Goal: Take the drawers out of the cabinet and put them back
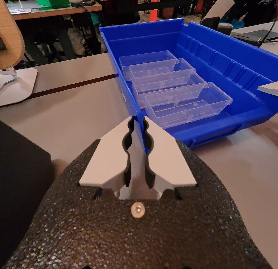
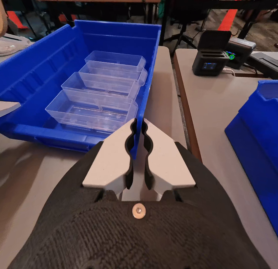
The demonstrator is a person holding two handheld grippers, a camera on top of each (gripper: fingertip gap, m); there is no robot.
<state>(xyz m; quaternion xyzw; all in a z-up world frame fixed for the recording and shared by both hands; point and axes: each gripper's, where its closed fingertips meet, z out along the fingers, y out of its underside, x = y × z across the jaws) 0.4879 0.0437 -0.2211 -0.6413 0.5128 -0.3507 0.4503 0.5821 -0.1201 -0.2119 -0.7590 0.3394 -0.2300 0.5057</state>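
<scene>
A grey desk [image 1: 72,114] carries a large blue plastic bin [image 1: 218,61], and a second blue container [image 2: 258,126] stands on the desk to the right. Four clear plastic drawers [image 2: 93,111] lie overlapping in a row inside the bin, along its right side wall. The left gripper [image 1: 138,120] has its jaws closed on the bin's near left wall. The right gripper [image 2: 139,121] has its jaws closed on the near right wall.
</scene>
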